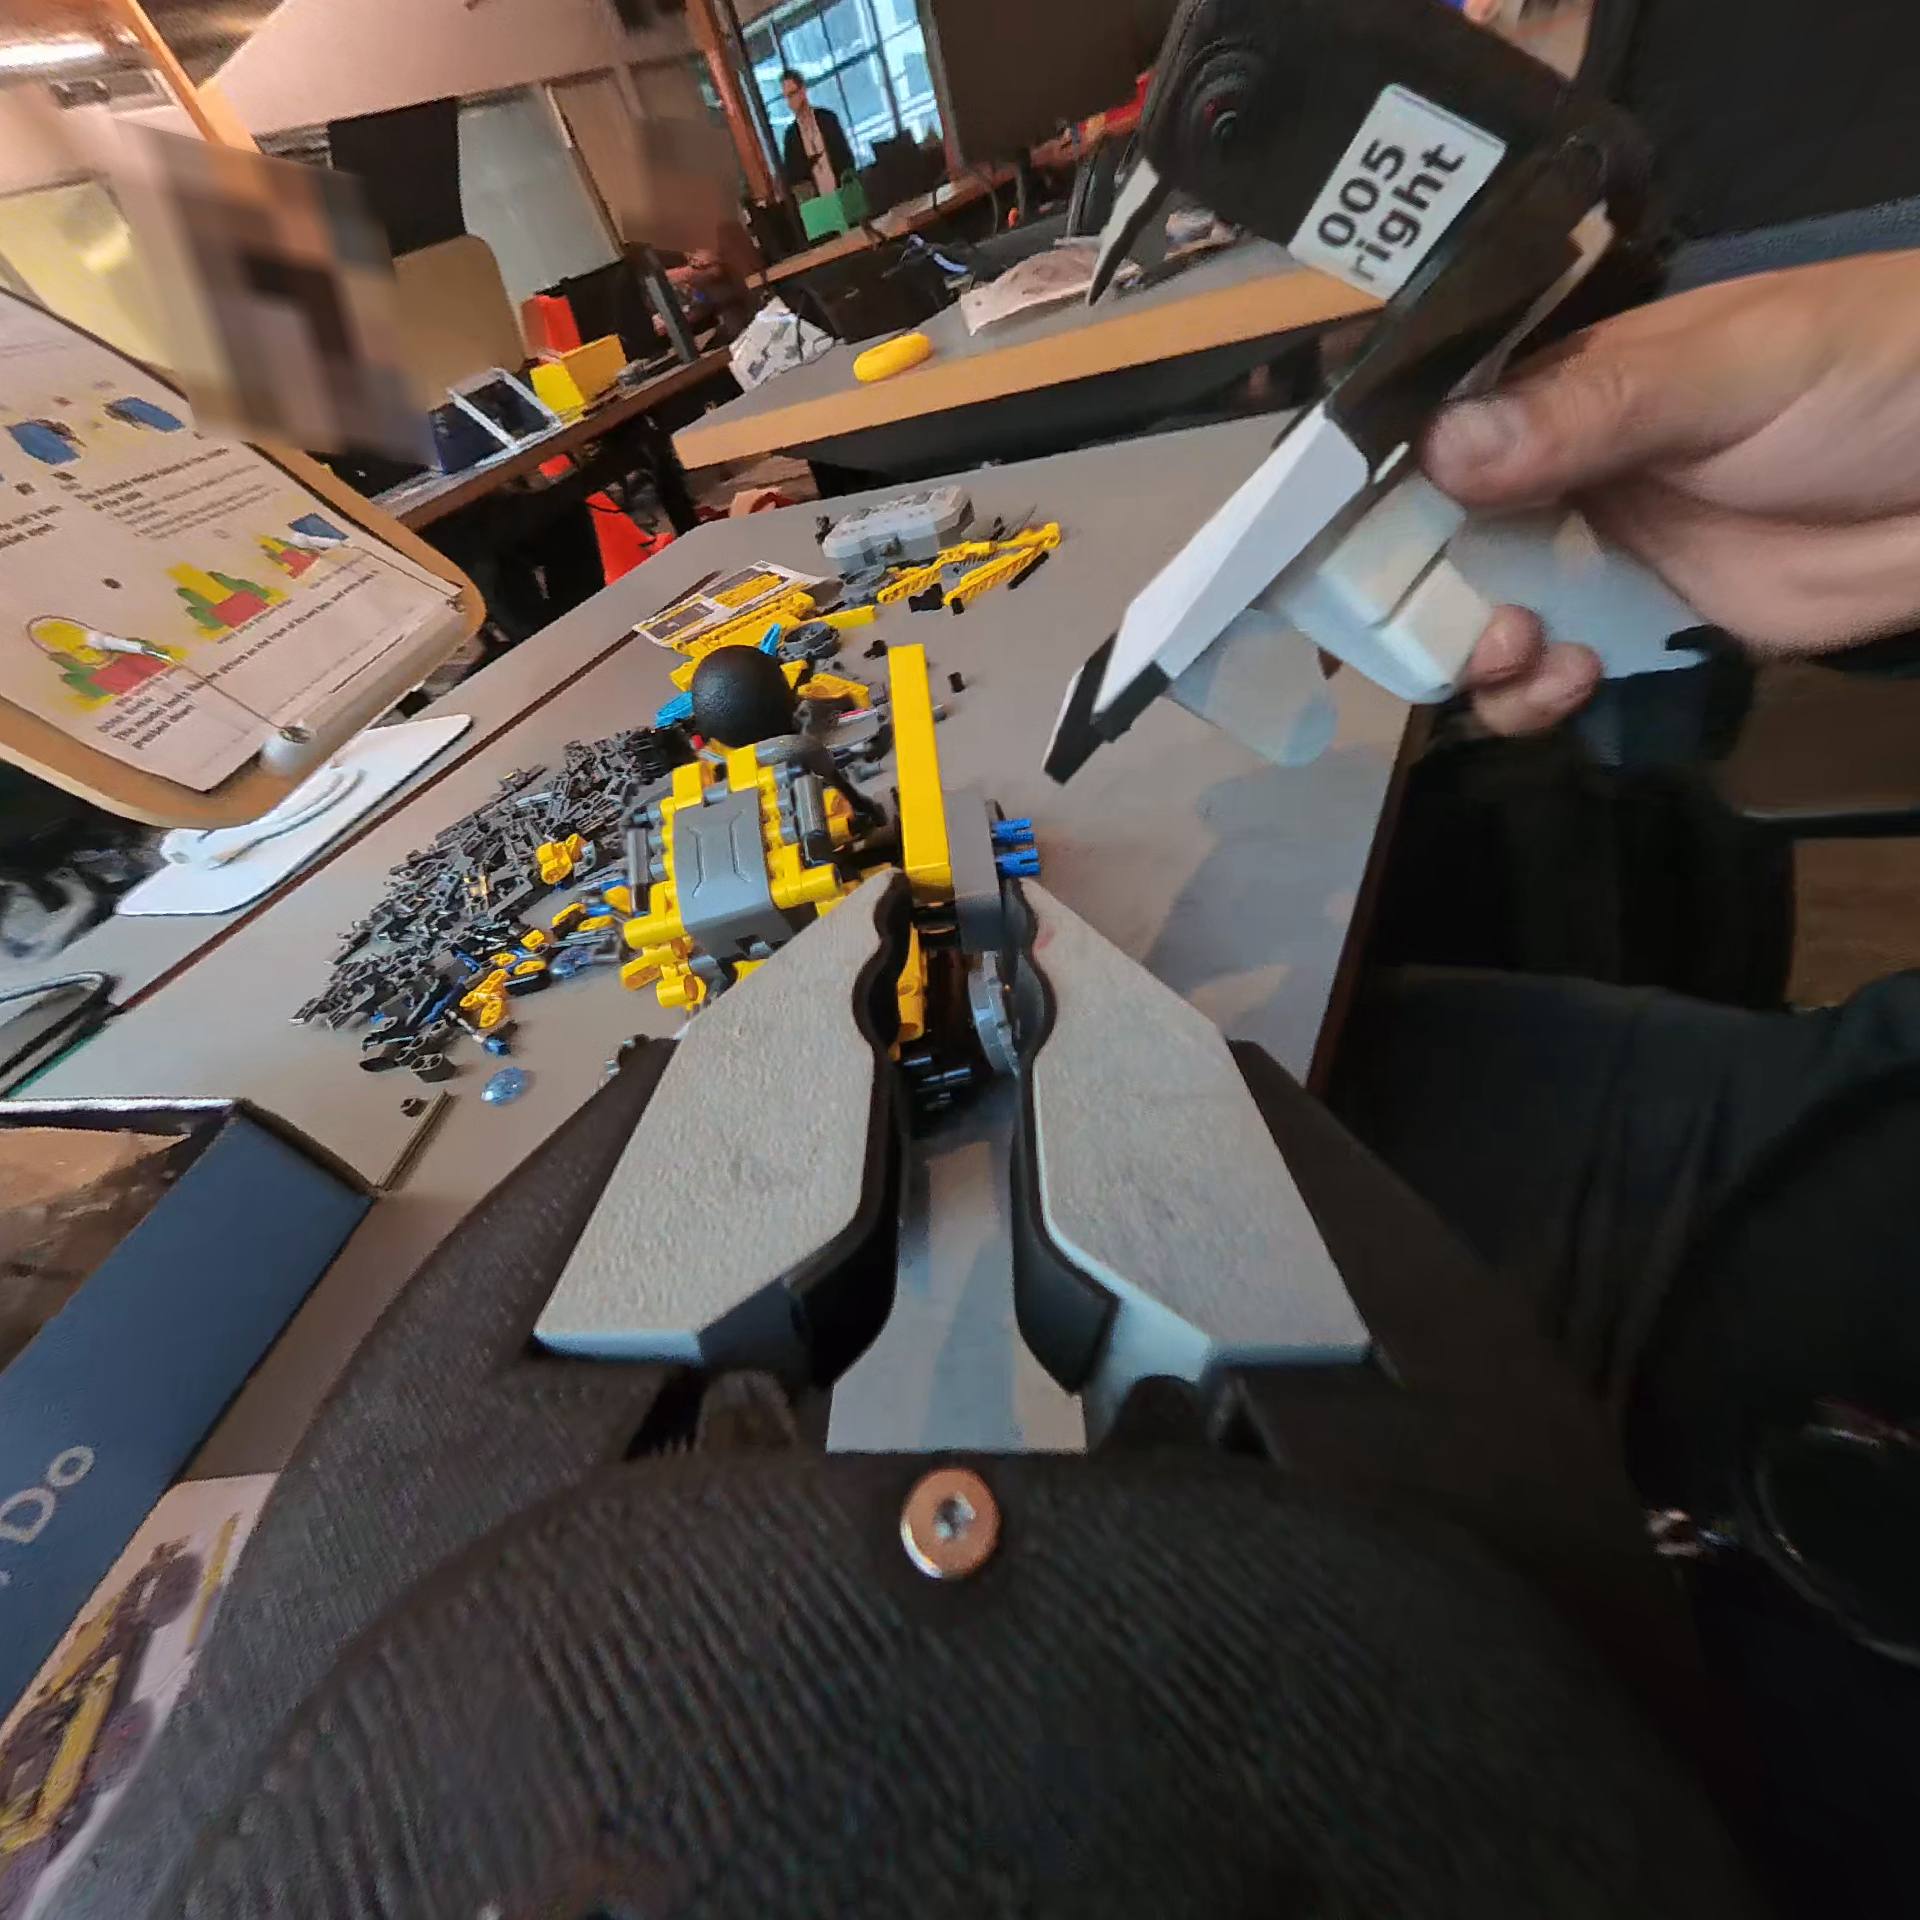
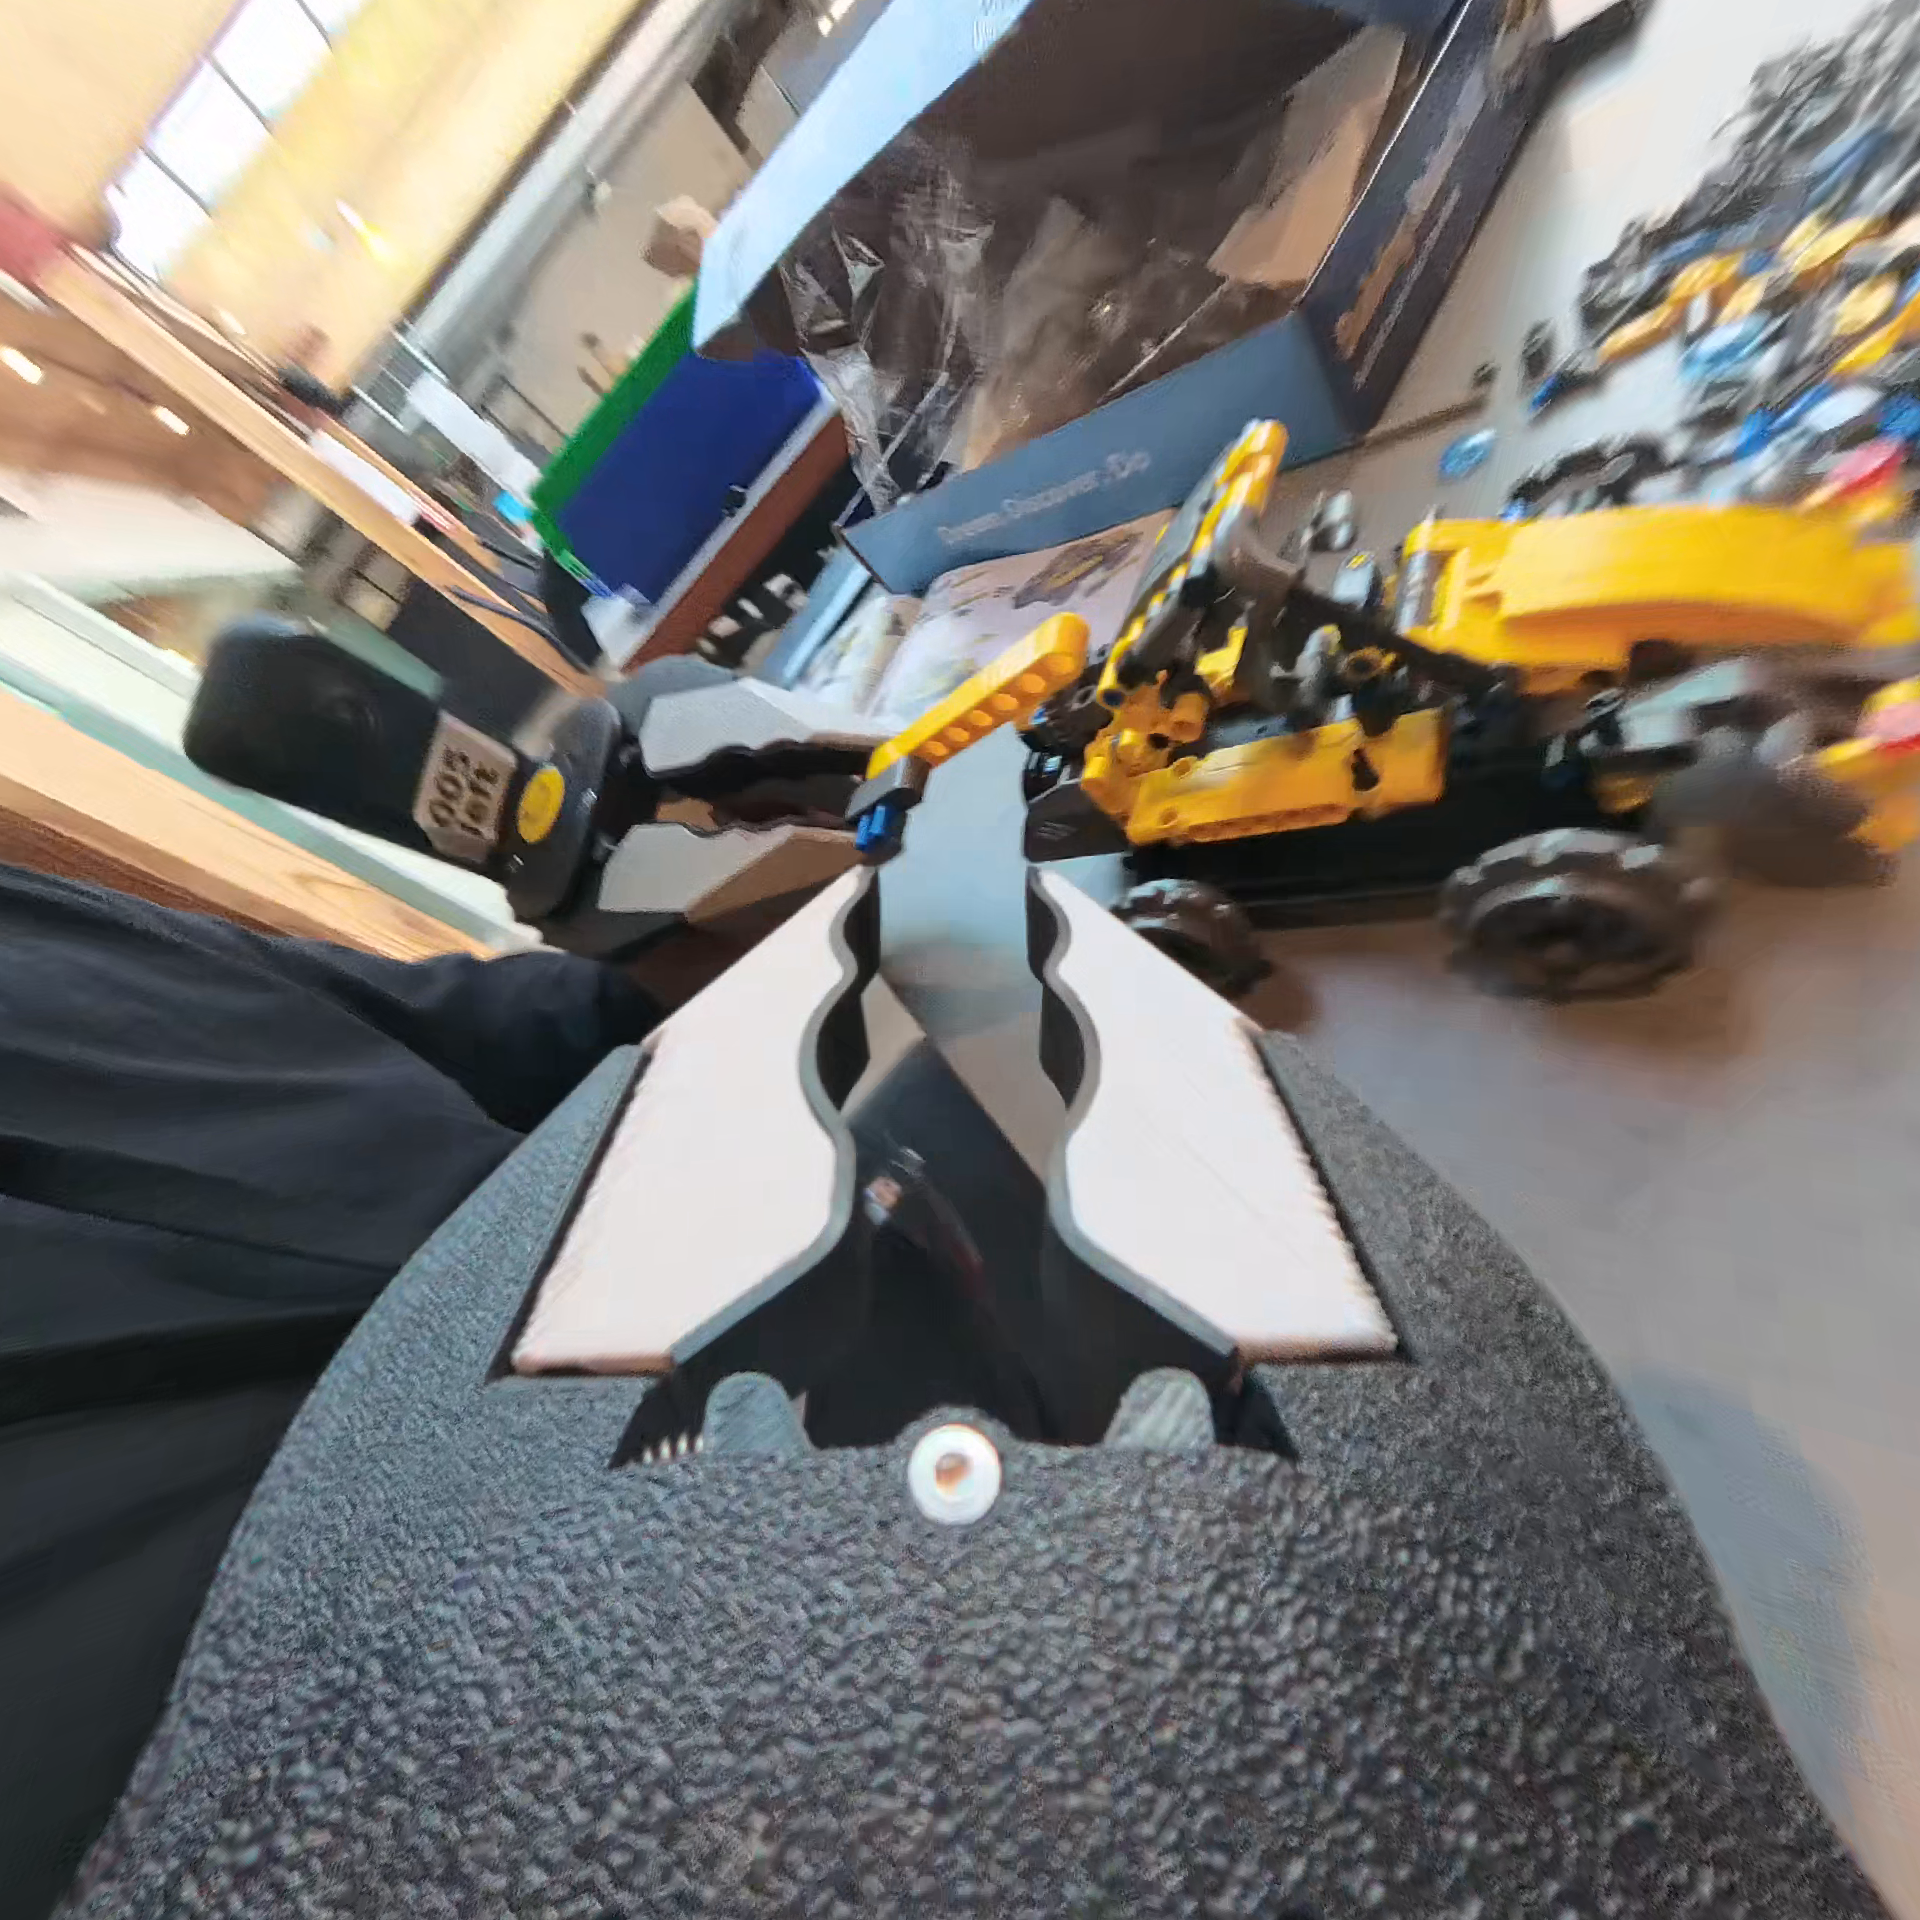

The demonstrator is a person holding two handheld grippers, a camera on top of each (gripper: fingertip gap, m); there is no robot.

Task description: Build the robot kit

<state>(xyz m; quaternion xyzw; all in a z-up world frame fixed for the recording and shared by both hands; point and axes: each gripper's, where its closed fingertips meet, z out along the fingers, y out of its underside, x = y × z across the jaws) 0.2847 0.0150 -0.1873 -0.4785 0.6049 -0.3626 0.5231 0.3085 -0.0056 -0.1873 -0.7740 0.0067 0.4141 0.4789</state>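
My left gripper (image 1: 961, 904) is shut on a small brick sub-assembly (image 1: 920, 769): a yellow beam joined to a grey piece with blue pins. It holds this just in front of a yellow and grey brick vehicle (image 1: 727, 862) on the grey table. In the right wrist view the left gripper (image 2: 862, 790) shows at the left, with the yellow beam (image 2: 987, 691) sticking out towards the wheeled vehicle (image 2: 1403, 727). My right gripper (image 2: 951, 883) is open and empty, in the air close to the beam. A hand (image 1: 1714, 436) holds it up, its lower finger (image 1: 1226, 582) above the table's right side.
A pile of loose dark, yellow and blue parts (image 1: 488, 894) lies left of the vehicle. An open dark blue box (image 1: 156, 1351) stands at the near left, and shows in the right wrist view (image 2: 1143, 260). An instruction sheet (image 1: 208, 582) stands propped at the left. The table edge (image 1: 1361, 883) runs along the right. The tips of one gripper are about 4 centimeters away from the tips of the other.
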